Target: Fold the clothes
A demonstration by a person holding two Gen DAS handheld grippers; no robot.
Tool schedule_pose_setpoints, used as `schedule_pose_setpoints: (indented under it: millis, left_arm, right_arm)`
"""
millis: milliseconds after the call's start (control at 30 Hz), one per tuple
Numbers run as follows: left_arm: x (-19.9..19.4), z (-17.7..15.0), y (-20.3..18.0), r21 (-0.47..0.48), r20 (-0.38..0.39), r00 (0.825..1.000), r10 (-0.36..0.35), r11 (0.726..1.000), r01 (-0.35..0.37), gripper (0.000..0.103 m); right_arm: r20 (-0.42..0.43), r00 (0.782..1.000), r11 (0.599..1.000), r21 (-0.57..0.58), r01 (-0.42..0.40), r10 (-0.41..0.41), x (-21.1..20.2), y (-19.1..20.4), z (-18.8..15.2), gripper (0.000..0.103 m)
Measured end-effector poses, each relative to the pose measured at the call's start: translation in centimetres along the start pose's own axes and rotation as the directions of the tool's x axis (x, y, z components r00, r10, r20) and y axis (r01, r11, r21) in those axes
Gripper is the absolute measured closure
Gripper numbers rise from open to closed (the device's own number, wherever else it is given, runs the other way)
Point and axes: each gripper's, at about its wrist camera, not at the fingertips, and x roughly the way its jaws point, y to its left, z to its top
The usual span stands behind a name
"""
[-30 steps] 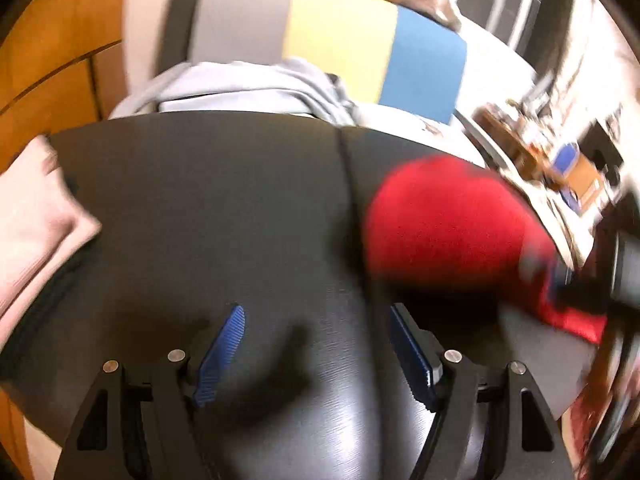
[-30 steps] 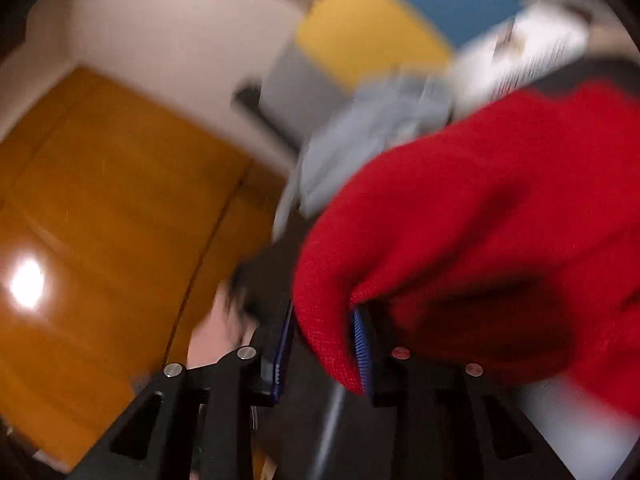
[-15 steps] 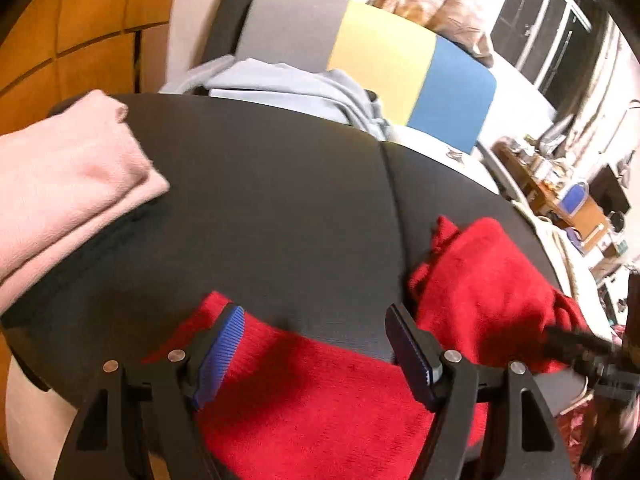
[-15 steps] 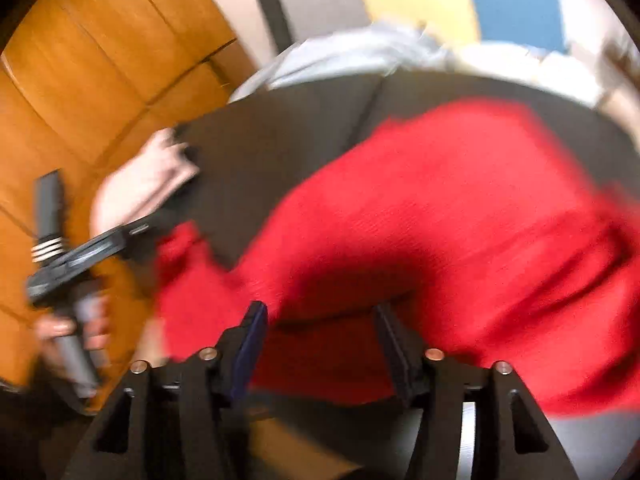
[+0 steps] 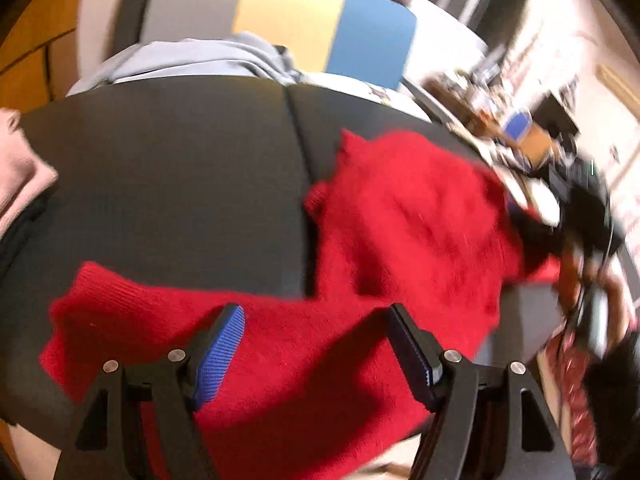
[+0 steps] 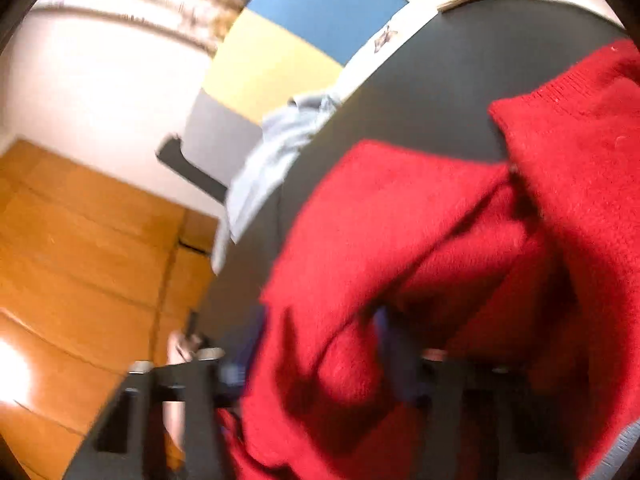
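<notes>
A red knit sweater (image 5: 408, 224) lies rumpled on the black padded surface (image 5: 180, 168). One part stretches along the near edge and the bulk is heaped at the right. My left gripper (image 5: 316, 344) hovers just above the near part. It is open, and its blue pads (image 5: 224, 344) stand well apart with nothing pinched. In the blurred right wrist view, a thick fold of the sweater (image 6: 400, 220) fills the gap of my right gripper (image 6: 316, 344). Its jaws are closing on that fold, and the cloth hides most of the fingers.
A folded pink cloth (image 5: 16, 168) sits at the surface's left edge. A pale blue-grey garment (image 5: 192, 60) lies at the back, in front of a chair back (image 5: 288, 12) in grey, yellow and blue. Wooden flooring (image 6: 80, 260) shows on the left and a cluttered desk (image 5: 520, 132) on the far right.
The sweater, carried in the air by the right gripper a second ago, now lies spread on the surface under my left gripper. The right gripper let go, then took up a fold again.
</notes>
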Motion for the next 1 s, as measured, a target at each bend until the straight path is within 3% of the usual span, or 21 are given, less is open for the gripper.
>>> schedule_pose_setpoints:
  millis: [100,233,333,400,433,533,667,800,933,1000]
  left_arm:
    - [0.5,-0.5,-0.9,0.063,-0.018,1.000,0.019,0.998,-0.018,0.029]
    - [-0.7,-0.1,-0.2,0.033,0.016,0.999,-0.029,0.999,0.029,0.032]
    - [-1.3,0.6,-1.1,0.058,0.030,0.994,-0.101,0.993,0.100,0.032]
    - [-1.1,1.4,-2.1,0.095,0.023,0.988,-0.153,0.984,0.150,0.032]
    - [-0.8,1.6,-2.7,0.117,0.018,0.986,-0.163,0.980,0.160,0.031]
    - [0.1,1.8,-4.9,0.180,-0.005,0.978,-0.208,0.962,0.205,0.032]
    - [2.3,1.4,-7.4,0.252,-0.059,0.973,-0.222,0.940,0.230,0.032]
    - [3.8,0.7,-7.6,0.264,-0.101,0.974,-0.204,0.938,0.224,0.032]
    - [3.7,0.0,-7.5,0.301,-0.112,0.978,-0.175,0.932,0.201,0.031]
    - [3.3,-0.5,-7.7,0.328,-0.112,0.980,-0.163,0.925,0.191,0.031]
  right_arm:
    - [0.015,1.000,0.999,-0.037,0.001,0.000,-0.1,1.5,0.6,0.056]
    - [0.015,1.000,0.998,-0.058,0.006,-0.005,-1.5,2.0,-0.2,0.056]
    - [-0.116,0.981,0.986,-0.039,-0.161,0.156,-2.1,2.3,-1.6,0.052]
    - [-0.197,0.966,0.982,-0.047,-0.181,0.168,-1.1,3.3,-3.0,0.028]
    - [-0.212,0.966,0.985,-0.059,-0.164,0.148,-0.6,3.6,-3.4,0.028]
    - [-0.200,0.977,0.992,-0.078,-0.096,0.079,1.1,3.8,-3.9,0.028]
    - [-0.124,0.985,0.992,0.008,-0.124,0.124,2.4,2.6,-2.4,0.025]
    - [-0.145,0.959,0.969,0.060,-0.239,0.245,3.8,3.3,-1.1,0.014]
    - [-0.230,0.896,0.925,0.073,-0.374,0.380,5.8,4.9,-1.0,0.004]
    - [-0.226,0.907,0.934,0.054,-0.353,0.356,5.8,5.0,-0.2,0.004]
